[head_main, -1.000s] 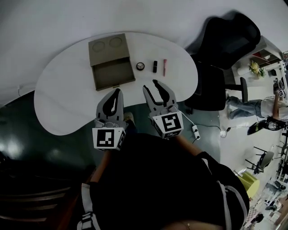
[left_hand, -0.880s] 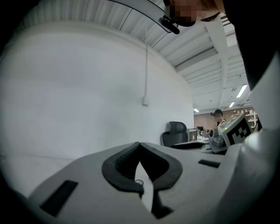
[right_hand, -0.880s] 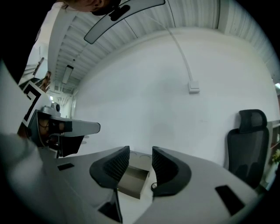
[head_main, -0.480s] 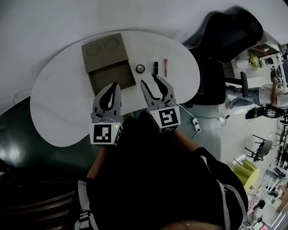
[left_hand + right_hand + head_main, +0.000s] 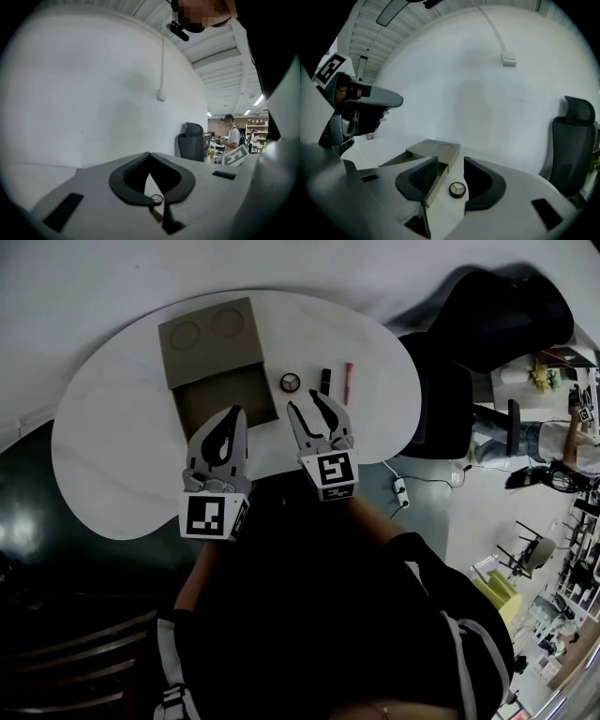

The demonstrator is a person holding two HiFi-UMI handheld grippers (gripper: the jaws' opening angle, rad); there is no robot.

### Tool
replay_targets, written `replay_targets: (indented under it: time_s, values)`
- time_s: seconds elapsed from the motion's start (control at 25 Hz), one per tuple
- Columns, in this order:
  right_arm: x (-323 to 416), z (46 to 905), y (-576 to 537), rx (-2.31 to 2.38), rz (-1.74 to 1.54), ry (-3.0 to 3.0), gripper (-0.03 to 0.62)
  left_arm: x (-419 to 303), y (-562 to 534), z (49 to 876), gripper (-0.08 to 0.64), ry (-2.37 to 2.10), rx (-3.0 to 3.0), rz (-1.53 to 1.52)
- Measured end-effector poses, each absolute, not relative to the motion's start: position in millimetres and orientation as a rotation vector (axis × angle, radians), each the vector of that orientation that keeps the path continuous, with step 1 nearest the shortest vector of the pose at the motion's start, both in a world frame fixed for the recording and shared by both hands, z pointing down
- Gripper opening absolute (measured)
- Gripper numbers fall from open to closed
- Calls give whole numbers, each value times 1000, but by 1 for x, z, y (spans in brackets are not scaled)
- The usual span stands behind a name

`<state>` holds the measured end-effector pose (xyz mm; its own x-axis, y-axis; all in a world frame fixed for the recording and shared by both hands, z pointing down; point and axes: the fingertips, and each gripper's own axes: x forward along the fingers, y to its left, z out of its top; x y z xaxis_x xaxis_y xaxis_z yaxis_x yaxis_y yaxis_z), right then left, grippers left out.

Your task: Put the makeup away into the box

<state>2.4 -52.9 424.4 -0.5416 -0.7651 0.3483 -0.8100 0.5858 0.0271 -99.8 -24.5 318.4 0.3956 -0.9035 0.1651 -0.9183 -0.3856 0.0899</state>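
Here, the makeup, a round compact (image 5: 291, 382), a black tube (image 5: 324, 381) and a pink stick (image 5: 348, 382), lies in a row at upper centre, just right of the olive box (image 5: 211, 362), drawer pulled out. Left gripper (image 5: 236, 412): jaws together, empty. Right gripper (image 5: 303, 401): jaws apart, just opened wider, nothing held. White curved bench (image 5: 112, 456); black office chair (image 5: 487, 324) at upper right

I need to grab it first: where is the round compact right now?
In the head view, the round compact lies on the table between the box and the black tube.
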Motion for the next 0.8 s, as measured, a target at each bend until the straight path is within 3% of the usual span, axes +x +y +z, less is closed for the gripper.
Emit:
replay_targets:
  time_s: [0.36,0.8]
  values:
    - [-1,483,-83,1190,313,-2447,181,-93,-47,362,6,-1613,2408,294]
    - [-7,545,-104,1132,427,-2300,236,-88,-66,414,7,-1527,2313,392]
